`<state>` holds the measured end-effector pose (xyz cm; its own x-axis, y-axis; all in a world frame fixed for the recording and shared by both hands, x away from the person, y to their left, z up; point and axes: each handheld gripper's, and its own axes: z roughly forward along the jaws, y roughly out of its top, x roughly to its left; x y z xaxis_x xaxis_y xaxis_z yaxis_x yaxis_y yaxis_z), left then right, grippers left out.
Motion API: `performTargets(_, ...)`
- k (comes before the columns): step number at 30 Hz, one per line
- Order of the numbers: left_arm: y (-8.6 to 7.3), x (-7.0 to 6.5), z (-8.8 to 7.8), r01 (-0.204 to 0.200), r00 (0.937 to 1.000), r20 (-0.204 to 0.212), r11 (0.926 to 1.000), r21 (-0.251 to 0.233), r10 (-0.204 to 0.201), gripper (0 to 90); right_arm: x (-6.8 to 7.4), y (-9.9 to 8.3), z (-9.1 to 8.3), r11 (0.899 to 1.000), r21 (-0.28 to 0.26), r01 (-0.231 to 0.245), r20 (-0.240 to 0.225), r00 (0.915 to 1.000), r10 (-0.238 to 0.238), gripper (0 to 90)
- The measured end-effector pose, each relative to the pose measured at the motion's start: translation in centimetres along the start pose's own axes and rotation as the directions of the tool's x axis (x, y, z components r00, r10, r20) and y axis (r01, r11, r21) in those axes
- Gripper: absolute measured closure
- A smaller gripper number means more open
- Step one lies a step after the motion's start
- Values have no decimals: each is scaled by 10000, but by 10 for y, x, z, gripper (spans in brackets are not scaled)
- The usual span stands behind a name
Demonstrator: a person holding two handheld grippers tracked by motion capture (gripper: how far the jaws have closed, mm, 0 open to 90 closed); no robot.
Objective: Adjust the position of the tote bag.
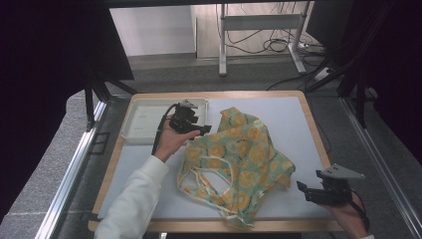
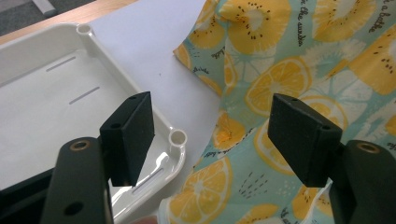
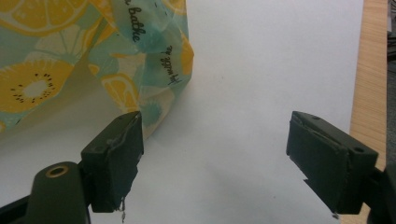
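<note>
A crumpled cloth bag point(image 1: 239, 164) printed with orange and kiwi slices on pale green lies mid-table, its handles toward the front. My left gripper point(image 1: 198, 129) hovers at the bag's far-left edge, open, with the printed bag point(image 2: 299, 60) under its right jaw and a white tray's corner point(image 2: 175, 137) under its left jaw. My right gripper point(image 1: 307, 191) sits at the front right of the table, open and holding nothing. The bag's corner point(image 3: 140, 79) lies just past its left jaw, apart from it.
A white plastic tray point(image 1: 130, 130) stands empty at the back left of the white mat point(image 1: 293, 119). The wooden table edge point(image 3: 371, 70) runs close on the right. Beyond the table are a metal frame's legs point(image 1: 222, 45) and cables point(image 1: 273, 45) on the floor.
</note>
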<state>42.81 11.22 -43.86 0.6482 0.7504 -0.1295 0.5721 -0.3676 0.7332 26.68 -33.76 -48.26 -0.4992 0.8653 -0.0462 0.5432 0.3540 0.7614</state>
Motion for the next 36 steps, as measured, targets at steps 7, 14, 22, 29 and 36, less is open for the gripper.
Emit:
performTargets(7, 6, -4, 6, -140, 9999, 57, 9999, 78, 140, 313, 0, 0, 0, 10000, 12, 7, 1, 10000, -7, 191)
performTargets(14, 11, -9, 17, -228, 9997, 126, 9996, 171, 226, 309, 0, -1, 1, 10000, 56, 20, 24, 10000, -20, 191)
performTargets(22, 14, -8, 29, -171, 9995, 271, 9993, 323, 163, 285, 1, -1, 2, 9999, 96, 47, 38, 10000, -48, 191)
performTargets(29, 19, -9, 40, -320, 9989, 363, 9982, 514, 301, 250, 1, -1, 3, 9999, 143, 65, 43, 10000, -66, 192)
performTargets(36, 19, -10, 53, -248, 9944, 1035, 9983, 526, 192, 179, 1, -1, 3, 9998, 184, 83, 71, 9999, -85, 191)
